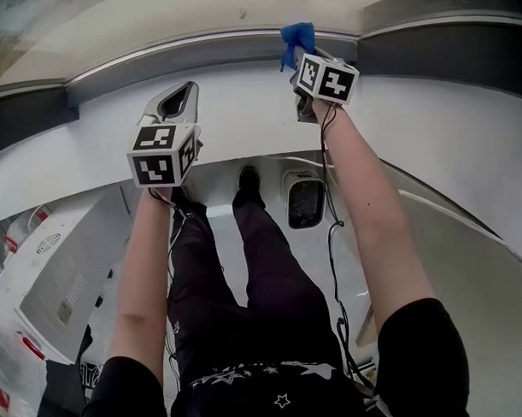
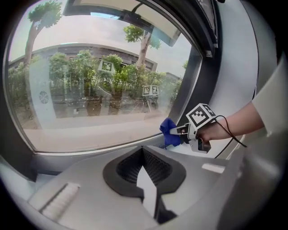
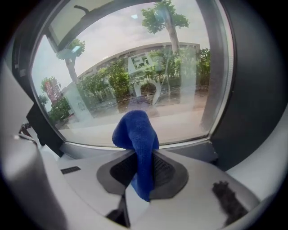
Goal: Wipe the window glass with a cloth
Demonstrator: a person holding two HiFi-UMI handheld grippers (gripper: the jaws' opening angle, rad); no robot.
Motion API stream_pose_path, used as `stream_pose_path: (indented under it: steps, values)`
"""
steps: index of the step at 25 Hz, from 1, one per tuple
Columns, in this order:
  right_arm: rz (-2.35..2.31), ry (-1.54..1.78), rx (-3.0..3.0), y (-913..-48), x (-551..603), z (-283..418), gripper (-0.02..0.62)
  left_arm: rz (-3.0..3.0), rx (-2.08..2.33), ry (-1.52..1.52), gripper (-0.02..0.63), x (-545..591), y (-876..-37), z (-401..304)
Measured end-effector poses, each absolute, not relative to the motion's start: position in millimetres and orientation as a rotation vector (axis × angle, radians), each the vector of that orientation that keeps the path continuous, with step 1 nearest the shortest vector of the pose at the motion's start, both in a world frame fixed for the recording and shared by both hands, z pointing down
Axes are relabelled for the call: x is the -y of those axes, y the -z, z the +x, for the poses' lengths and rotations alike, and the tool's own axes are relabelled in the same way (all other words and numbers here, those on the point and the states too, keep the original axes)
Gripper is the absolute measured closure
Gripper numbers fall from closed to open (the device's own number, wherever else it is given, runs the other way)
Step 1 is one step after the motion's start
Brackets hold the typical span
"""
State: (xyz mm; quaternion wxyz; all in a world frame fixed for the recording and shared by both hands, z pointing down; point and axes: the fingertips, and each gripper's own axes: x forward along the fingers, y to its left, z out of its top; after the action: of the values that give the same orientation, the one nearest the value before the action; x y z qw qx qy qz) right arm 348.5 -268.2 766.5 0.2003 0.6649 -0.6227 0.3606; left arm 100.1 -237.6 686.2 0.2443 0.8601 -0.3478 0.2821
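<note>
Grey and black, the left gripper hangs at the left over the white sill, its jaws closed together on nothing (the ribbed pads meet along one line). Beyond it, on the far side, the window glass shows trees and a building outside. To the right, the blue cloth is pinched between the jaws of the right gripper. It bunches out past them at the lower right corner of the glass, beside the dark frame; whether it touches the pane I cannot tell.
</note>
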Motion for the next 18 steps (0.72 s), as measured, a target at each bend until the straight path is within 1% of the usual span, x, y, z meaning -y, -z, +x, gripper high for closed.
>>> stream_pose_path:
  steps: [5,10,14,18]
  values:
    - [1.921,-1.004,1.672,-755.1,246.7,417.0,0.522,2.398,0.874,-0.764,0.598,234.3,-678.2,167.4]
    - [1.971,-1.005,1.642,-748.0,230.7,462.6,0.522,2.426,0.829,-0.754,0.598,226.7,-672.7,211.9]
    - [1.965,-0.997,1.657,-740.1,223.1,472.3,0.522,2.44,0.812,-0.751,0.598,220.0,-665.2,225.9]
    - [1.963,-1.004,1.678,-733.8,216.2,465.2,0.522,2.437,0.826,-0.75,0.598,216.8,-657.5,219.4]
